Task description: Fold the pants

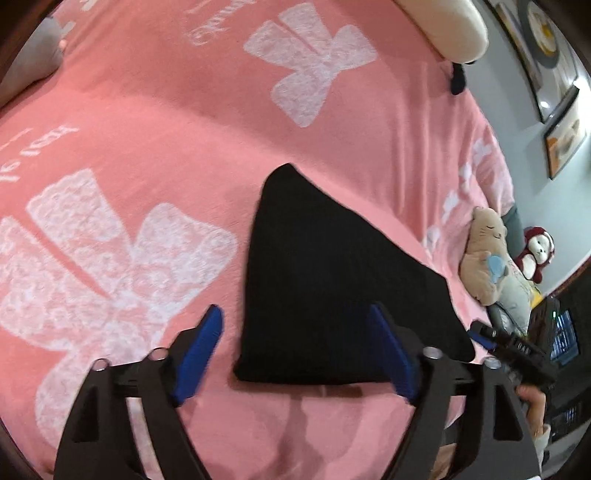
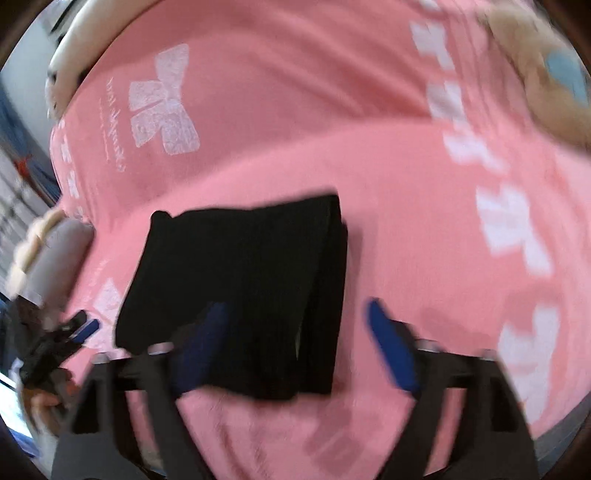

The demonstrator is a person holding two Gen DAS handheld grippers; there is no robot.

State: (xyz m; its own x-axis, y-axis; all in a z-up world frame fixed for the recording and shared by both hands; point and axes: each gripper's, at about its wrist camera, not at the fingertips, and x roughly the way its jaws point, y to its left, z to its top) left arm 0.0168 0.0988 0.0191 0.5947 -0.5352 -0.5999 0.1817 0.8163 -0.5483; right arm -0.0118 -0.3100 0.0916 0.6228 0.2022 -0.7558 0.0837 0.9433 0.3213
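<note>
The black pants (image 1: 332,295) lie folded into a compact stack on the pink bedspread (image 1: 166,129). My left gripper (image 1: 295,350) is open and empty, hovering above the near edge of the stack. In the right wrist view the pants (image 2: 240,288) show as a squarish folded pile. My right gripper (image 2: 295,347) is open and empty above the pile's near side; its left fingertip (image 2: 207,332) overlaps the cloth in the blurred view. The right gripper also shows at the right edge of the left wrist view (image 1: 484,336).
Plush toys (image 1: 487,254) sit at the bed's right edge by a grey wall with framed pictures (image 1: 561,144). A cream pillow (image 1: 454,29) lies at the head. A grey cushion (image 2: 59,254) is at the left in the right wrist view.
</note>
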